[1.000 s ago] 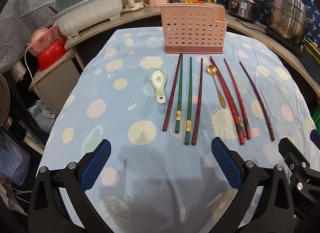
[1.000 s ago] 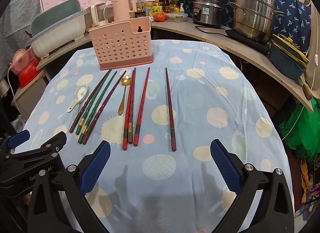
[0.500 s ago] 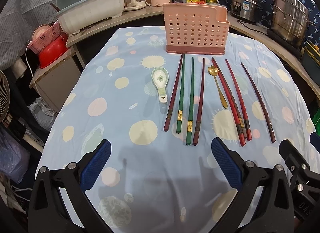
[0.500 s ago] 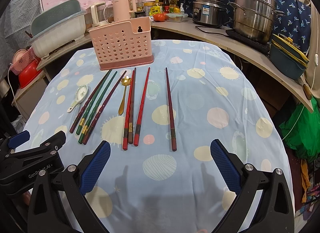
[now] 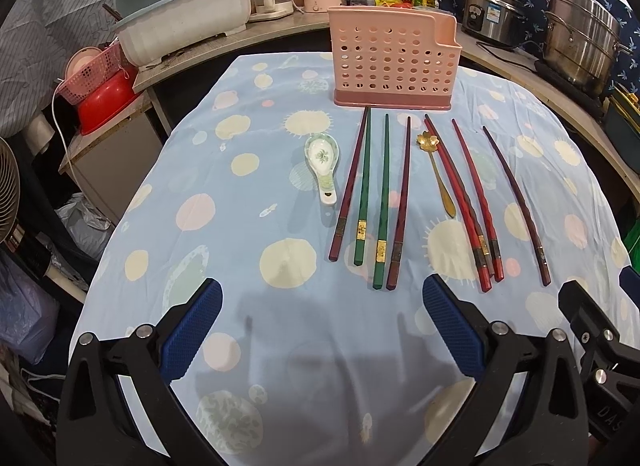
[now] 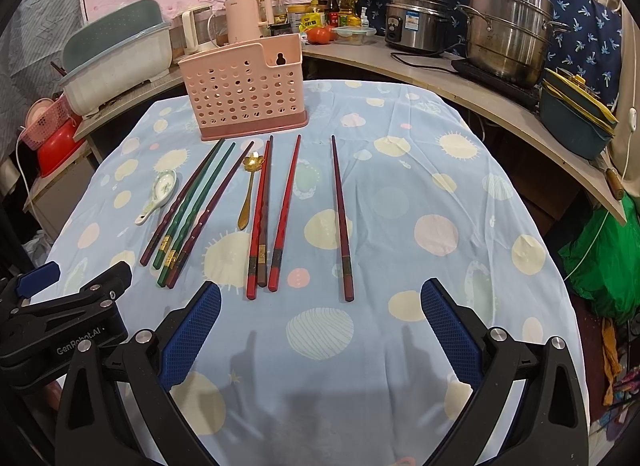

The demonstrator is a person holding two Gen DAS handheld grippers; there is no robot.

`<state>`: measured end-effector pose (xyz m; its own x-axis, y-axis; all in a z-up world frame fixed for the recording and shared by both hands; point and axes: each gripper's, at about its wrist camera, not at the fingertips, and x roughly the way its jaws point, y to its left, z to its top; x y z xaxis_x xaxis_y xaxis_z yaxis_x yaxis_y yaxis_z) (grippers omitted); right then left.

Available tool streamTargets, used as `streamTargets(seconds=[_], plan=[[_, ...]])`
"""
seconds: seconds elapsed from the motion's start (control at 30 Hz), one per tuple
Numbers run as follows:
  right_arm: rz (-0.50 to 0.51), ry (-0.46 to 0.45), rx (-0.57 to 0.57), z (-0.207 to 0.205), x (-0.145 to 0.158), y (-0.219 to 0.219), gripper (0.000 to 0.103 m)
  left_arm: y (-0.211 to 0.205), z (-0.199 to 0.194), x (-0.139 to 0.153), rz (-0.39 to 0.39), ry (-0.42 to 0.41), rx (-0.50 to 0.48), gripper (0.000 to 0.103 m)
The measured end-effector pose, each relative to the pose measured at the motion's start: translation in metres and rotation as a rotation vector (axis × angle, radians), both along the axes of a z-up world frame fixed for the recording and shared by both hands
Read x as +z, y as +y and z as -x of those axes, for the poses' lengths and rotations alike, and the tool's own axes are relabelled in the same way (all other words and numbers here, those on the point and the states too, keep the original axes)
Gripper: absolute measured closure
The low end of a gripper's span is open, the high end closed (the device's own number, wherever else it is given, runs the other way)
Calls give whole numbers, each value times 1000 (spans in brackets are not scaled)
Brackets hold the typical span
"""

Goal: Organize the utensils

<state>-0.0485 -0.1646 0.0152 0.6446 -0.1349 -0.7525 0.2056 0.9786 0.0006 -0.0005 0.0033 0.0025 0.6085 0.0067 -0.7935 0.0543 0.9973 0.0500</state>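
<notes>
Left gripper (image 5: pixel 320 322) spread wide, empty | right gripper (image 6: pixel 320 326) spread wide, empty | chopsticks (image 5: pixel 380 201) untouched

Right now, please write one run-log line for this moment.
left gripper: open, empty | right gripper: open, empty | chopsticks, spoons: on table | pink holder: upright

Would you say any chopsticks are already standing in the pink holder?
No, every chopstick lies flat on the tablecloth in front of the pink holder, which looks empty.
</notes>
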Motion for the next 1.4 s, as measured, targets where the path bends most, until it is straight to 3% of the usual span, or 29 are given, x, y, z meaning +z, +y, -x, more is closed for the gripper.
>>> streamTargets(seconds=[1.07, 1.4], plan=[[-2, 2, -2, -2, 1, -2, 7, 6, 0, -2, 12, 3, 12, 7], [-14, 21, -24, -9, -13, -12, 7, 15, -15, -3, 32, 8, 32, 7]])
